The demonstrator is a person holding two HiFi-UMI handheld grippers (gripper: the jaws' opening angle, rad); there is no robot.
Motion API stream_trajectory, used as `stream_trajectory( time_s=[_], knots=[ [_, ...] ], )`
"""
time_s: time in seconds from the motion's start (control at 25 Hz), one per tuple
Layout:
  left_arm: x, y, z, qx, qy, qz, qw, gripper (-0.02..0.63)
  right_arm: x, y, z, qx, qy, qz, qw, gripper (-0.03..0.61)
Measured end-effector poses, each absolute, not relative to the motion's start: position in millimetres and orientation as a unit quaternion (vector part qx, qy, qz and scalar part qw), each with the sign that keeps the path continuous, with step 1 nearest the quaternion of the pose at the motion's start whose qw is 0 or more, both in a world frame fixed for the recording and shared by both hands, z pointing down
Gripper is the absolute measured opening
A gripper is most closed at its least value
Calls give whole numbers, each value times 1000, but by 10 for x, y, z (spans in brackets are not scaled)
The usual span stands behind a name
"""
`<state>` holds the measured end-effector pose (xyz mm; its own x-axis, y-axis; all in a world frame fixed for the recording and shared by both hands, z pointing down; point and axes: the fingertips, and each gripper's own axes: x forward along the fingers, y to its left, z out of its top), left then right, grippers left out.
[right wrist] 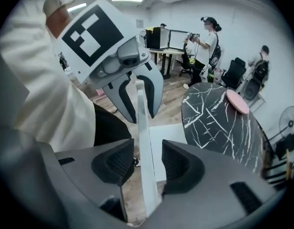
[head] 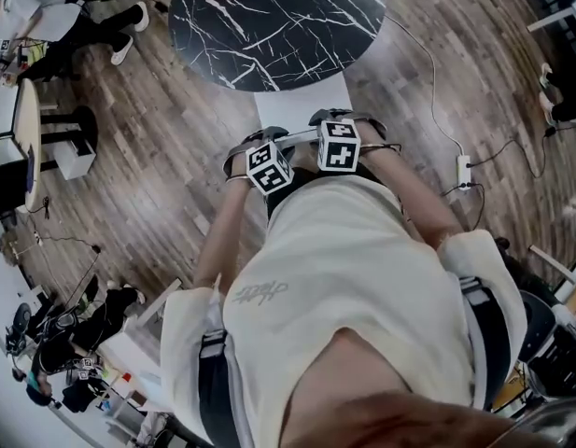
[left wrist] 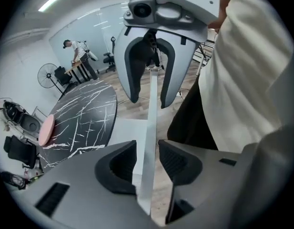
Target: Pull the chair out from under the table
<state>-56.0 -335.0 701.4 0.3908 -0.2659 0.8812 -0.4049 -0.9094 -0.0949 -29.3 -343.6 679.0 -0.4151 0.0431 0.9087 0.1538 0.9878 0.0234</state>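
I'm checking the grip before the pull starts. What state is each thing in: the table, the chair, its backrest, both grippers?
table: standing, pink disc on top.
chair: seat's far end under the table, not yet pulled out.
backrest: upright, top edge between both grippers' jaws.
left gripper: open, astride the backrest edge, pads not pressing.
right gripper: open, astride the same edge, pads not pressing.

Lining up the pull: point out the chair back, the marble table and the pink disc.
chair back [left wrist: 148, 137], left gripper view, thin top edge.
marble table [head: 278, 26], head view, bare black top.
pink disc [right wrist: 239, 101], right gripper view, its flat face.
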Motion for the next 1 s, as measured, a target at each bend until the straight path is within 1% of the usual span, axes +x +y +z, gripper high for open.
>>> stream_trajectory(
  time_s=[0.16,0.32,0.36,0.44,0.52,0.56,0.76,1.0],
  knots=[
    [-507,-3297,7220,826,-165,533,82,155,-305,-3401,7044,-90,-808,-72,577,193],
    [-448,-3276,7313,821,-137,549,77,153,-257,-3409,7244,-102,-787,-80,603,192],
    [-441,-3289,7326,821,-134,550,74,144,-249,-3411,7277,-104,-785,-86,604,188],
    [-428,-3332,7342,820,-134,552,67,99,-224,-3423,7338,-104,-782,-99,606,166],
    [-417,-3341,7348,821,-135,550,69,92,-202,-3407,7392,-104,-781,-100,608,130],
    [-417,-3343,7348,822,-135,549,74,92,-201,-3398,7403,-104,-781,-98,608,97],
    [-426,-3346,7353,822,-130,547,92,92,-206,-3388,7399,-106,-778,-107,610,84],
    [-418,-3354,7423,827,-134,538,90,91,-205,-3389,7416,-95,-783,-108,605,84]
  ],
)
